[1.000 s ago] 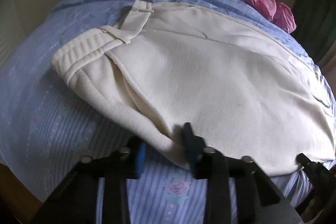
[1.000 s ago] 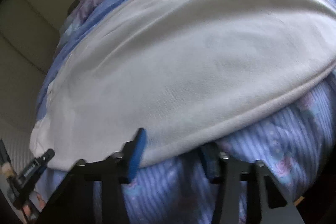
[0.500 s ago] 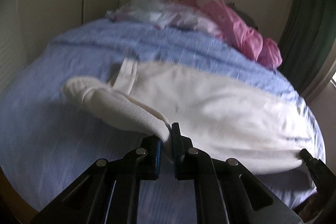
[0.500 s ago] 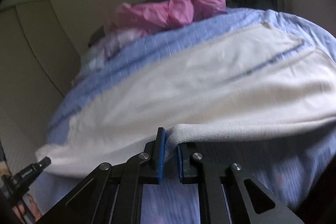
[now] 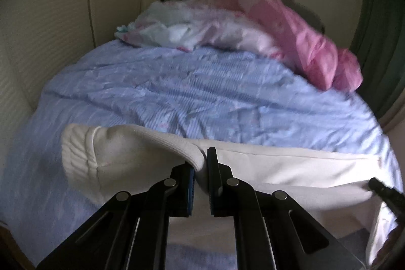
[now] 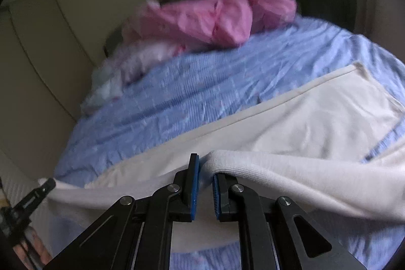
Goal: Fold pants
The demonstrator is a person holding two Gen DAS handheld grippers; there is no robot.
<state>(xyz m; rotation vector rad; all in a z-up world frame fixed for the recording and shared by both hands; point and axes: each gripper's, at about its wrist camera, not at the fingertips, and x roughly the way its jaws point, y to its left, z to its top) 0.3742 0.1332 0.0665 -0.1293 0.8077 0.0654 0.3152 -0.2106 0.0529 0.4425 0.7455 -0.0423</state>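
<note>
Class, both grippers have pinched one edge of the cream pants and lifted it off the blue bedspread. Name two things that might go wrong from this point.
1. Each grip is only a thin pinch: the left gripper and right gripper hold just the edge of the pants, so the fabric may slip out.
2. The pants sag between and beyond the grippers, so the fold could land crooked or bunched on the bedspread.

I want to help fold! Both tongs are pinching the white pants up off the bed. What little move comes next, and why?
Probably carry the pinched edge forward, across the part lying flat. The left tongs and right tongs are each shut on the near edge of the pants, lifted clear of the blue bedspread, while the far half lies spread out. Laying the near edge over the far edge would make the fold.
</note>
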